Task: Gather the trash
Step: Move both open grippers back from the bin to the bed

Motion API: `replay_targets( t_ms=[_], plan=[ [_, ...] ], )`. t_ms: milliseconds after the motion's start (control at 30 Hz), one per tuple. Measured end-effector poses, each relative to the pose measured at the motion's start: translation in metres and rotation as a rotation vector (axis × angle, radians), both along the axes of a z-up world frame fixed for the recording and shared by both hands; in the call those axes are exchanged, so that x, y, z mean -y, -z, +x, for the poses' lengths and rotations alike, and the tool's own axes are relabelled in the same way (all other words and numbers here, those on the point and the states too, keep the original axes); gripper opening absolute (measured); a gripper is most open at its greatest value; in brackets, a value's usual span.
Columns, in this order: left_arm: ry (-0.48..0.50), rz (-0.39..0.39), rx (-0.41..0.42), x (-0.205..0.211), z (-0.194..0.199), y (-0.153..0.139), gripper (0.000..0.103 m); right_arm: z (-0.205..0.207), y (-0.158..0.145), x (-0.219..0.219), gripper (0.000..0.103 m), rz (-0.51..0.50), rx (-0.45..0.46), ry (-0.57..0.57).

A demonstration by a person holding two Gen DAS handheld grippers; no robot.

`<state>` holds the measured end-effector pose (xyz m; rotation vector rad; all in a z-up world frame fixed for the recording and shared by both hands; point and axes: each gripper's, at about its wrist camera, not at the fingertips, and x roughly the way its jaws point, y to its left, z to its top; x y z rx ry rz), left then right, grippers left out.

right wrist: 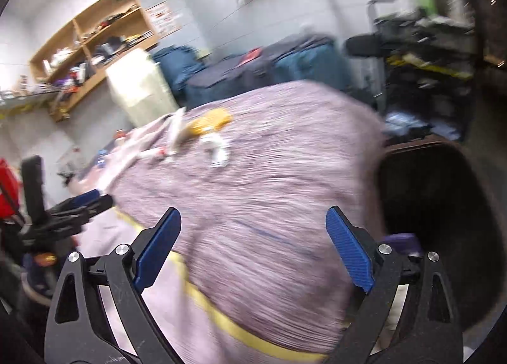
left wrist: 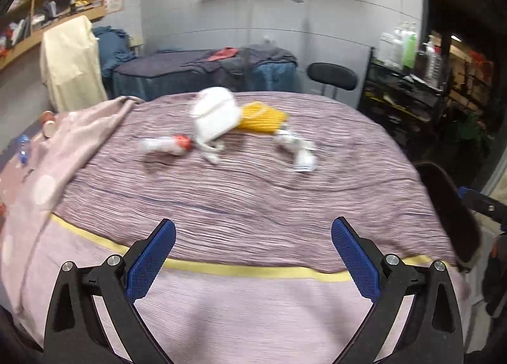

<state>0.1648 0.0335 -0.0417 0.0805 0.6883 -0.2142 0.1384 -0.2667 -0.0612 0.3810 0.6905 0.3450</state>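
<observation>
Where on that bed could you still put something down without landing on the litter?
The near half of the striped bedspread is bare, from the yellow stripe up to the litter. Crowded: the far middle, where a white bag, yellow packet, red-capped tube and crumpled white wrapper cluster. The dark bin borders the bed's right edge.

Ahead of the blue-padded left gripper (left wrist: 253, 256), a mauve striped bedspread (left wrist: 253, 199) with a yellow band (left wrist: 247, 270) carries a white bag (left wrist: 215, 116) and yellow packet (left wrist: 263, 116).
</observation>
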Motion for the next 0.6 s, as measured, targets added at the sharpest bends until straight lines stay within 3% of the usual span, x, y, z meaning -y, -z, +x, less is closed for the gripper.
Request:
replay_targets(
  t_ms=[167,400,600],
  plan=[
    [-0.038,0.046,0.001,-0.037,0.043,-0.004,0.097,0.04,-0.004,-0.039,0.092,-0.034,-0.038,-0.081],
    [-0.007,0.191,-0.011,-0.049,0.116,0.008,0.097,0.114,0.001,-0.091,0.091,-0.147,-0.087,-0.149],
    [0.024,0.238,-0.089,-0.056,0.17,0.023,0.093,0.177,0.007,-0.127,0.081,-0.263,-0.107,-0.17]
  ],
)
